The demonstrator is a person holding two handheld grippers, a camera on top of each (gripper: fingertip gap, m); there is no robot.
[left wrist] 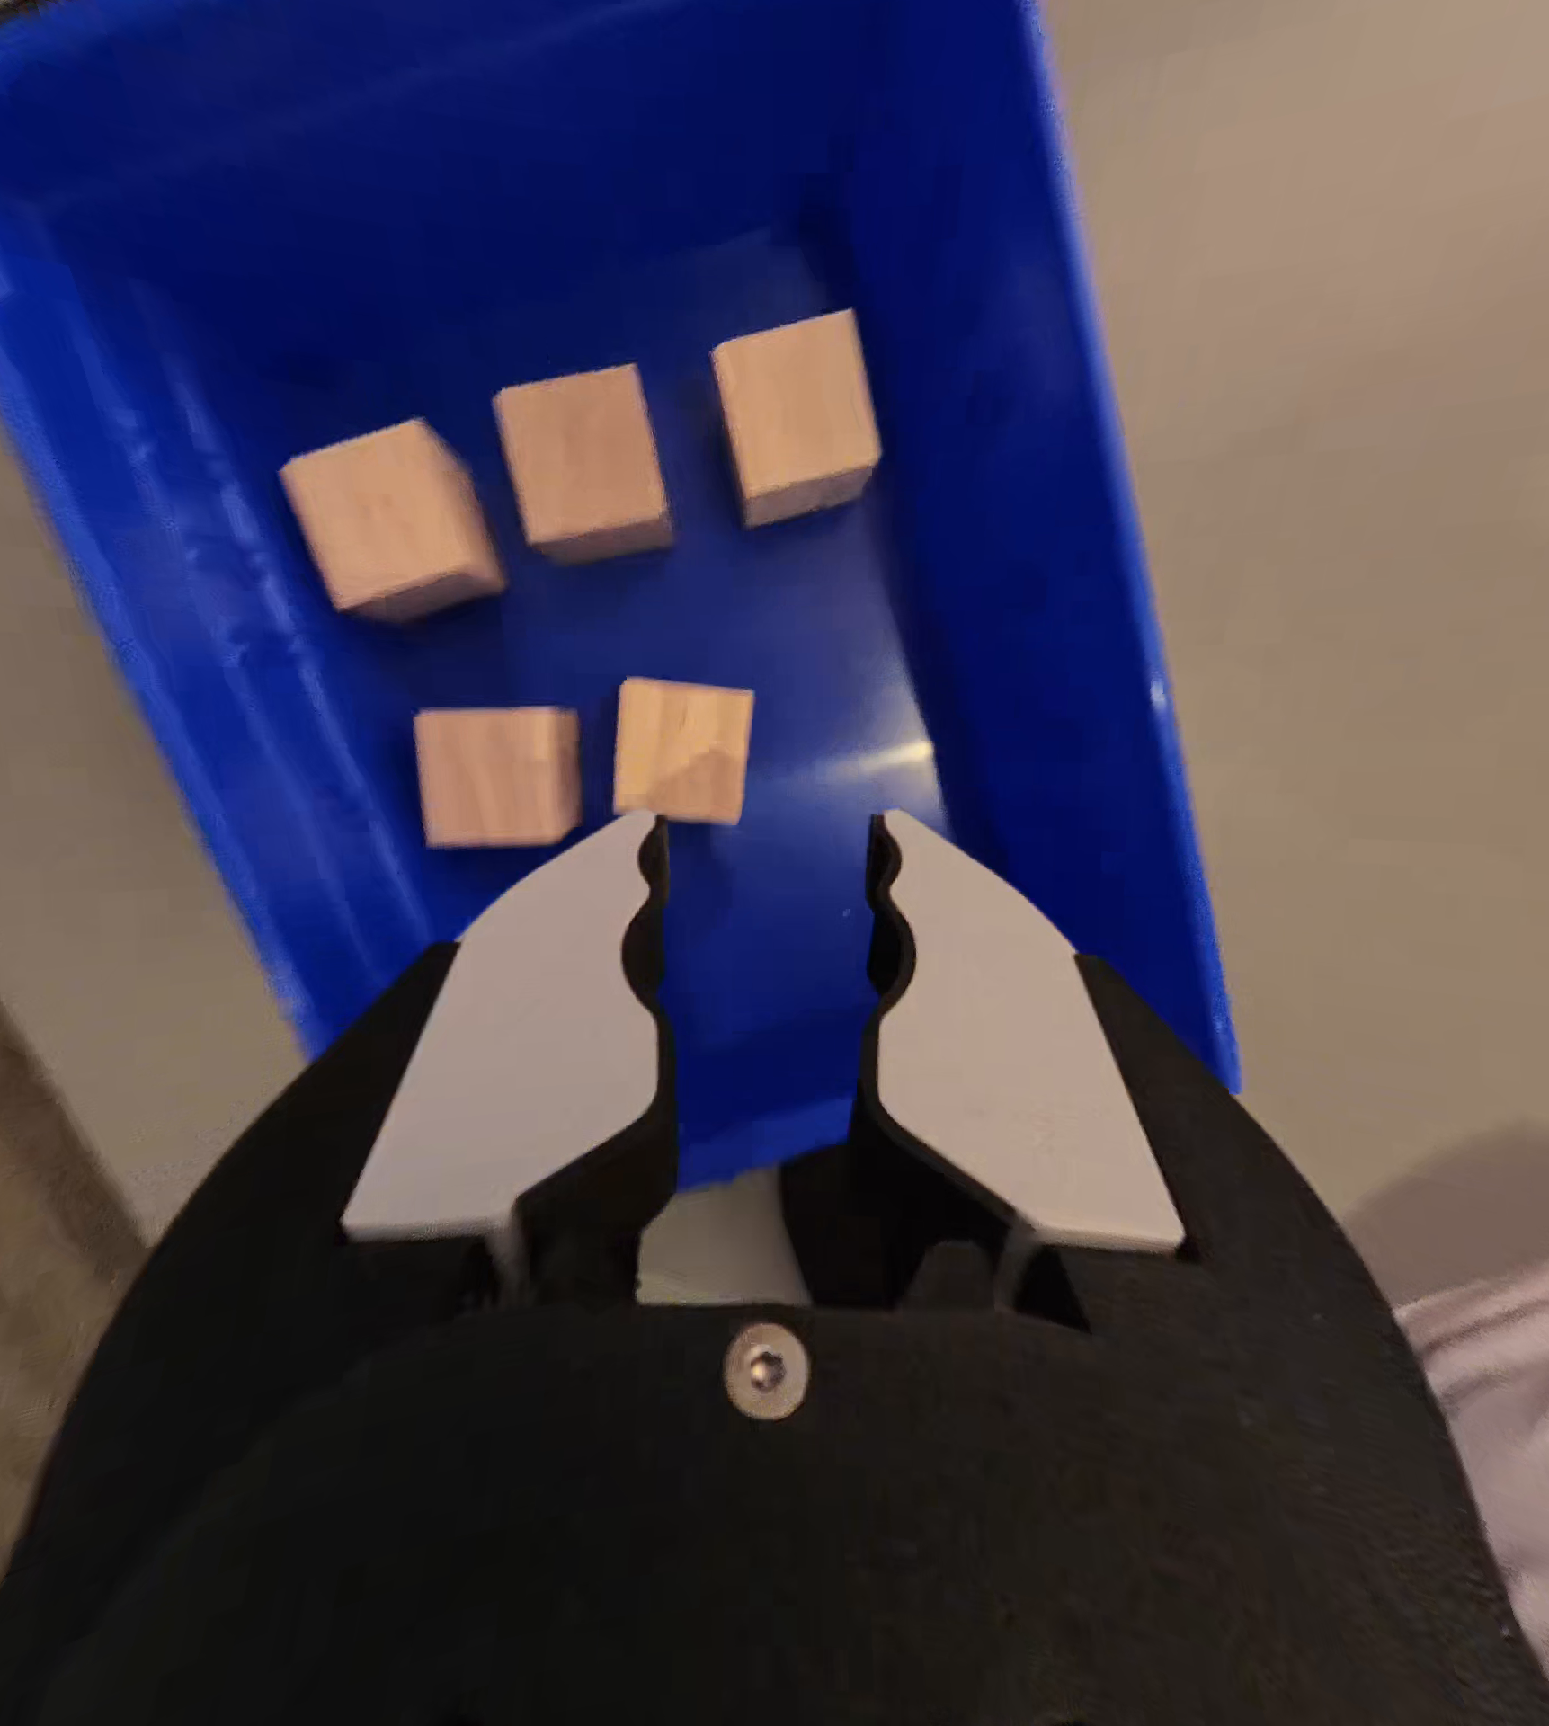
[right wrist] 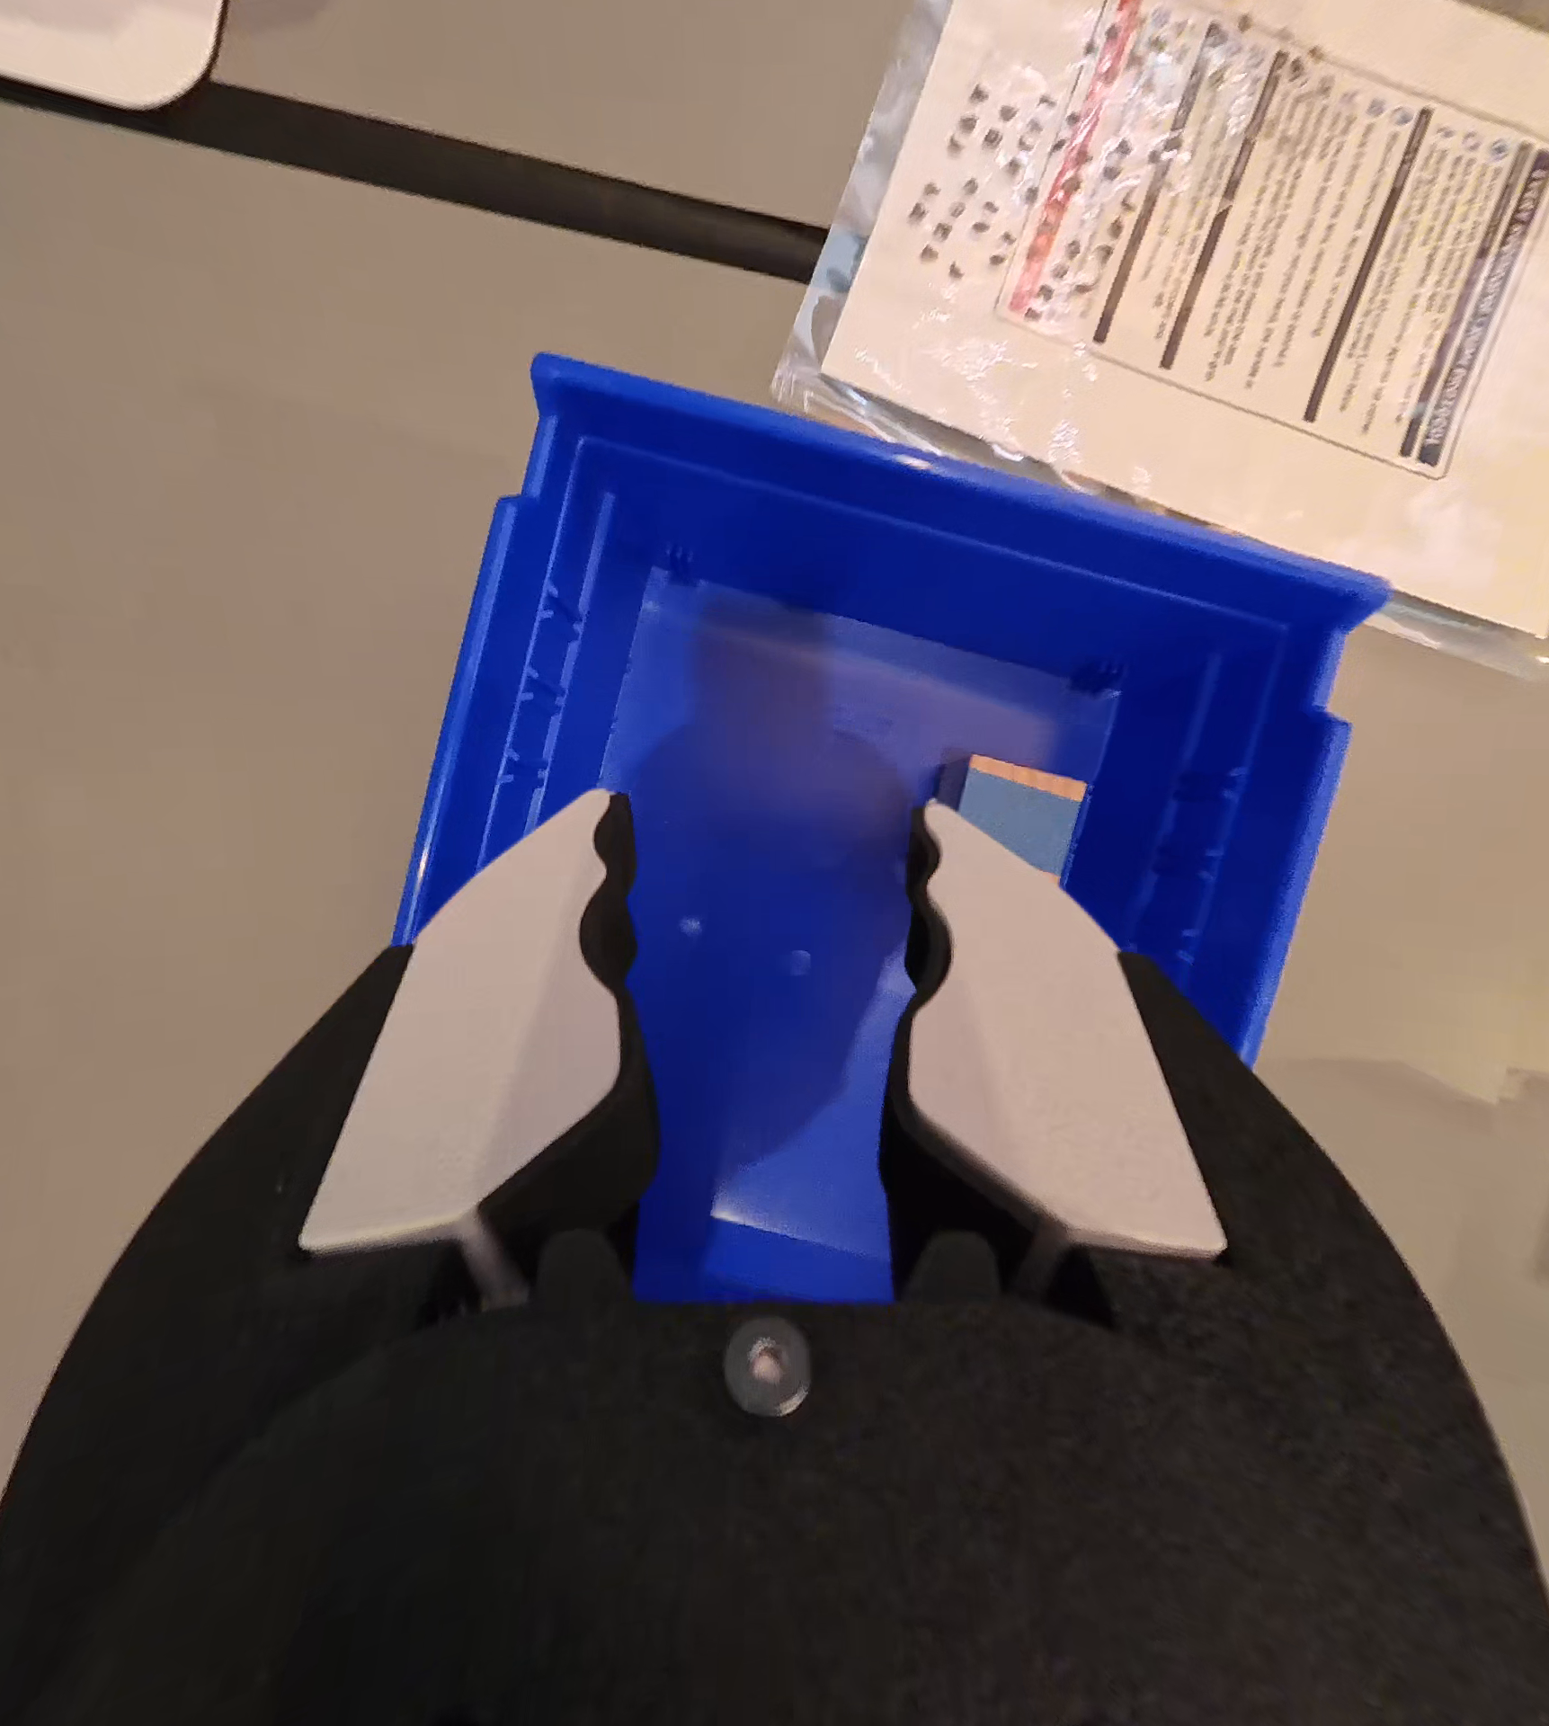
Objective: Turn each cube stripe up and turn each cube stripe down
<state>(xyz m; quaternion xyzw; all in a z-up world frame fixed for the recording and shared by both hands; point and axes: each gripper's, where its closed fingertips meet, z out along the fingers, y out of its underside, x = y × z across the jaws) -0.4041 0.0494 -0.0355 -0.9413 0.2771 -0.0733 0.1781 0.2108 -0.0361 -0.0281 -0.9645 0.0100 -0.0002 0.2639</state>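
In the left wrist view, five plain wooden cubes are being shown on the floor of a blue bin [left wrist: 1013, 579] that fills the upper centre of the frame. Three are lined up in a far row: the left cube [left wrist: 389, 519], the middle cube [left wrist: 582, 464] and the right cube [left wrist: 795, 416], each standing apart from the next. Two are sitting lower in the frame, the near-left cube [left wrist: 498, 775] and the near-right cube [left wrist: 682, 753], just beside each other. No stripe is being shown on any visible face. The left claw [left wrist: 766, 822] is being held open and empty above the bin, its left fingertip just below the near-right cube in the frame; whether it is touching cannot be told.

In the right wrist view, the right claw [right wrist: 766, 808] is being held open and empty over a second blue bin [right wrist: 938, 523] at the centre of the frame. One cube with a blue face [right wrist: 1022, 817] is being partly hidden behind the right finger, at the bin's right inner wall. A printed sheet in a clear bag [right wrist: 1219, 280] is lying on the grey worktop [right wrist: 238, 467] at the upper right, tucked under the bin's far rim
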